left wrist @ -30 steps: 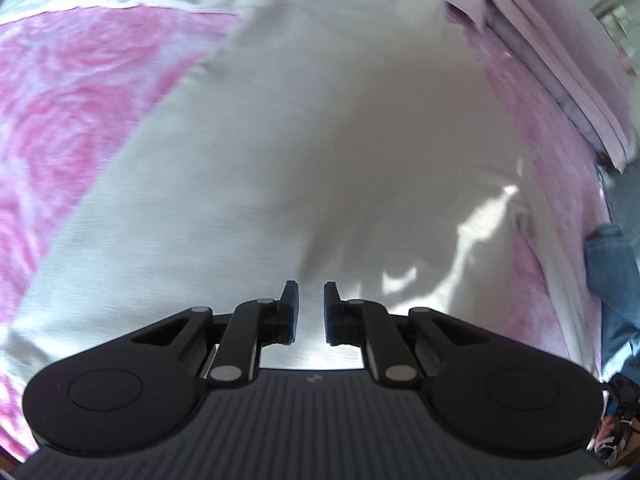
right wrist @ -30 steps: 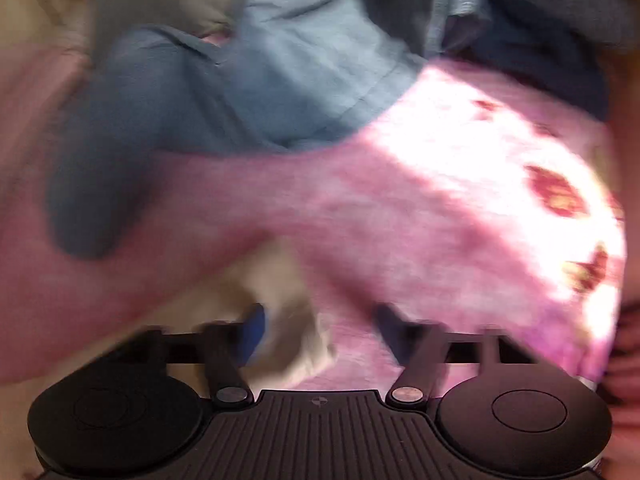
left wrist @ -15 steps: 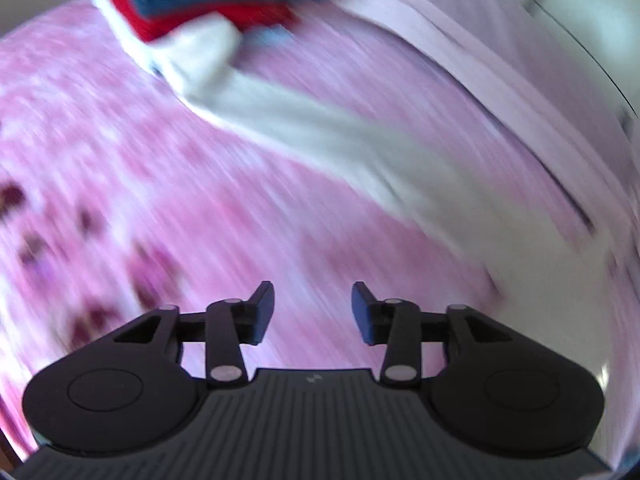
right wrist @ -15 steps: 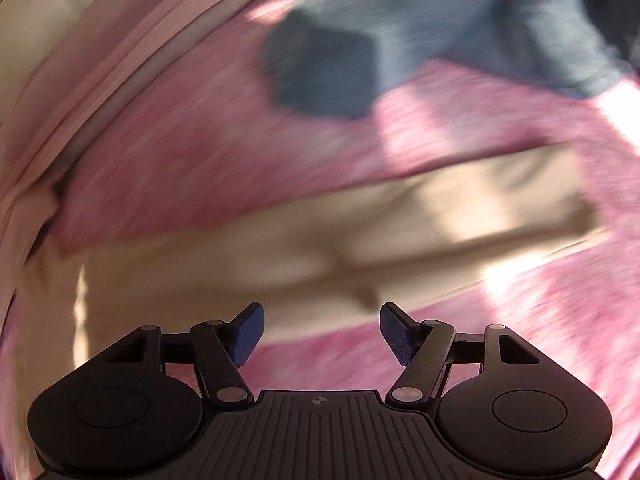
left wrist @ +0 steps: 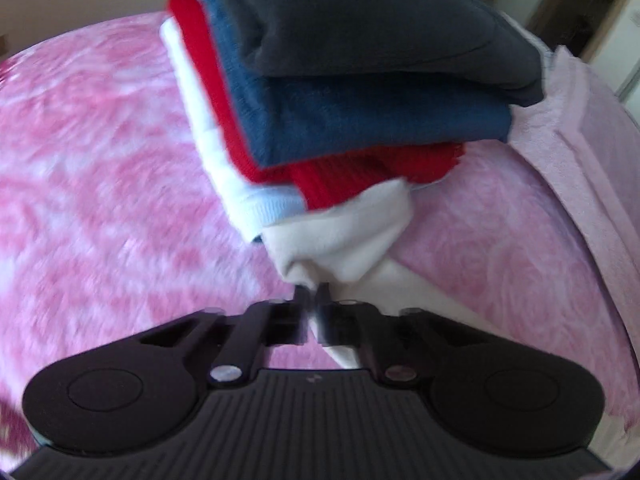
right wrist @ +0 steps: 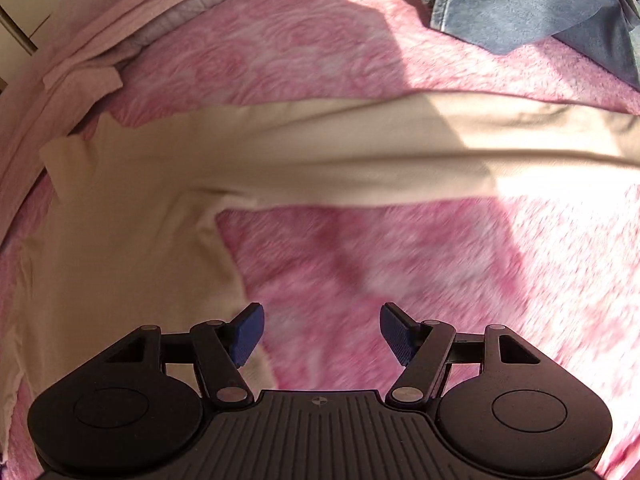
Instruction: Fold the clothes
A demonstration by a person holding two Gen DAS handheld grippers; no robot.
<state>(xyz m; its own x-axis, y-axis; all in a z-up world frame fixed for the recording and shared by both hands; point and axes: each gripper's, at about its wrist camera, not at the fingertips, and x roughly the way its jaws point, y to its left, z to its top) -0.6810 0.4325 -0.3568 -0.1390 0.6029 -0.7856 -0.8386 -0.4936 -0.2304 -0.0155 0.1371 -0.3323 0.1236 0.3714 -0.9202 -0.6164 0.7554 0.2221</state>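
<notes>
A second ago the left gripper (left wrist: 311,300) hovered with narrow jaws over a wide spread of pale cloth; now its view has swung round to a stack of folded clothes (left wrist: 352,92), and its jaws have clamped together on a bunched end of the cream garment (left wrist: 344,248). That end is gathered into a twisted knot right at the fingertips, with more of the cloth trailing down to the right past the gripper (the picture is smeared here, so how much cloth lies between the pads is hard to say). The stack sits just beyond on the pink blanket (left wrist: 100,184): dark grey on top, blue beneath, then red, then white with a pale blue hem. A paler pink folded cover (left wrist: 580,128) runs along the right edge. In the right wrist view, where blur and blue cloth filled the frame a second ago, the right gripper (right wrist: 322,334) now hangs with its blue-padded fingers wide apart and nothing between them, over bare blanket. The cream garment lies flat there, a long band crossing the picture and a broader part on the left, its edge reaching just beside the left finger. A denim piece (right wrist: 532,8) lies well apart at the upper right.
</notes>
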